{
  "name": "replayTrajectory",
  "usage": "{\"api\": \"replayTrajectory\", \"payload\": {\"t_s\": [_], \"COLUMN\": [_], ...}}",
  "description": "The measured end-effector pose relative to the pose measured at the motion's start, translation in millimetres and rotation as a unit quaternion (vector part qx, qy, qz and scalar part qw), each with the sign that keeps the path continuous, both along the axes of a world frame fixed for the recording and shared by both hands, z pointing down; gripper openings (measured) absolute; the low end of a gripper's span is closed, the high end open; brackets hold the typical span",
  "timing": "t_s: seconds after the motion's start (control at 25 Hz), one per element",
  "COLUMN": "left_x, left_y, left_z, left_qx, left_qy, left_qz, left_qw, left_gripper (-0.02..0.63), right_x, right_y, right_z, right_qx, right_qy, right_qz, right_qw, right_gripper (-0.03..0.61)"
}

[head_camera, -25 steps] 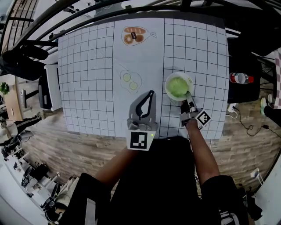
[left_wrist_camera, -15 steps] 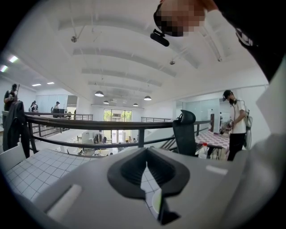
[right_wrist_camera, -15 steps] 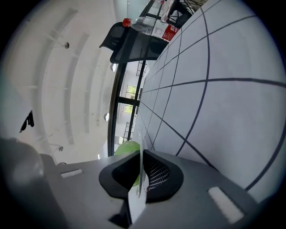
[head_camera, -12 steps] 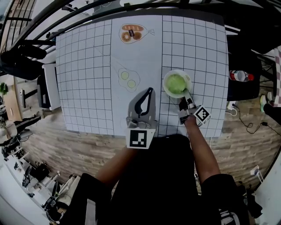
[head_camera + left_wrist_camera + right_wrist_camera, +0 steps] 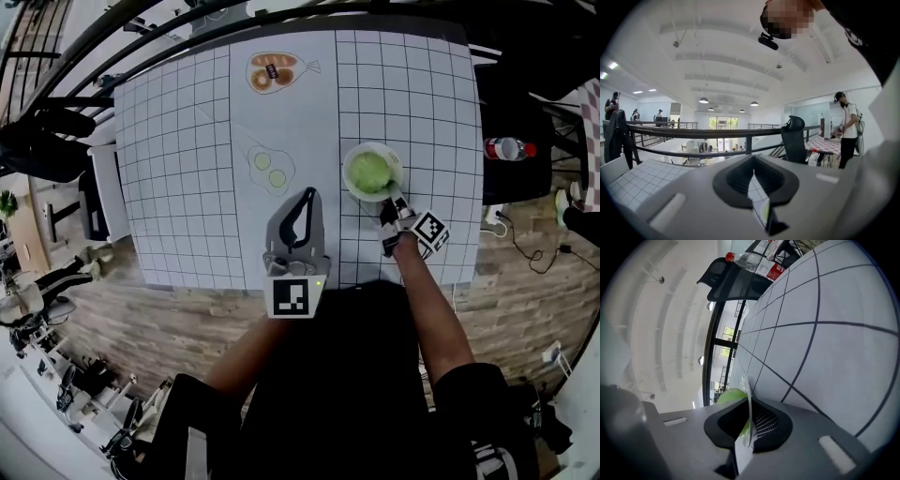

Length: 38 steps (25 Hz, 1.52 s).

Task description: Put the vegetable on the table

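While your left gripper [image 5: 305, 202] hangs clenched and empty above the near part of the table [image 5: 187, 141], your right gripper [image 5: 394, 202] is closing its jaws on the near rim of the bowl [image 5: 348, 159], with the thin wall pinched between the pads. The green vegetable [image 5: 371, 172] sits inside that bowl, just beyond the right jaws and a little to their left, not yet on the table. It reads as a rounded mound, so no long axis shows. Your right gripper is clearly the nearer one; the left stands apart, off to the bowl's left. Farther out lie a bag of round slices [image 5: 269, 169] and, near the far edge, a bag of bread [image 5: 272, 72].
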<state>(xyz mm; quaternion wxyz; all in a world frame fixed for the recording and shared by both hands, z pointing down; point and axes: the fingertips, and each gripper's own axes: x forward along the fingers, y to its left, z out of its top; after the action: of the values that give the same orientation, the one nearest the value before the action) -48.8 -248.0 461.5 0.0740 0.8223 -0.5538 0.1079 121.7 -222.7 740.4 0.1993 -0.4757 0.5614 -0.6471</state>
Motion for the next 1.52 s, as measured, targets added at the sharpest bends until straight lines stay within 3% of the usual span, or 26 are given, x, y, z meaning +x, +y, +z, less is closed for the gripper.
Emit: {"api": "replayTrajectory", "payload": {"t_s": [0.24, 0.68, 0.92, 1.2, 1.52], "left_x": [2.2, -17.1, -22.0, -26.9, -40.7], "left_y": [2.7, 23.5, 35.0, 47.7, 68.5], "left_z": [-6.3, -18.7, -23.5, -33.7, -38.6], "left_qx": [0.005, 0.016, 0.027, 0.035, 0.034], "left_qy": [0.003, 0.016, 0.010, 0.032, 0.036], "left_qz": [0.006, -0.006, 0.008, 0.001, 0.007], "left_qw": [1.0000, 0.9997, 0.9996, 0.9989, 0.9987], "left_gripper": [0.008, 0.008, 0.008, 0.008, 0.008], "right_x": [1.7, -7.7, -8.0, -6.4, -1.3], "right_y": [3.6, 17.7, 20.9, 29.3, 51.8], "right_z": [3.2, 3.4, 2.8, -1.3, -15.3], "right_qx": [-0.026, -0.035, -0.039, -0.043, -0.033], "right_qy": [0.025, 0.042, 0.046, 0.058, 0.071], "right_qz": [0.012, -0.025, -0.019, -0.016, 0.003], "right_qw": [0.999, 0.998, 0.998, 0.997, 0.997], "right_gripper": [0.009, 0.030, 0.067, 0.150, 0.153]}}
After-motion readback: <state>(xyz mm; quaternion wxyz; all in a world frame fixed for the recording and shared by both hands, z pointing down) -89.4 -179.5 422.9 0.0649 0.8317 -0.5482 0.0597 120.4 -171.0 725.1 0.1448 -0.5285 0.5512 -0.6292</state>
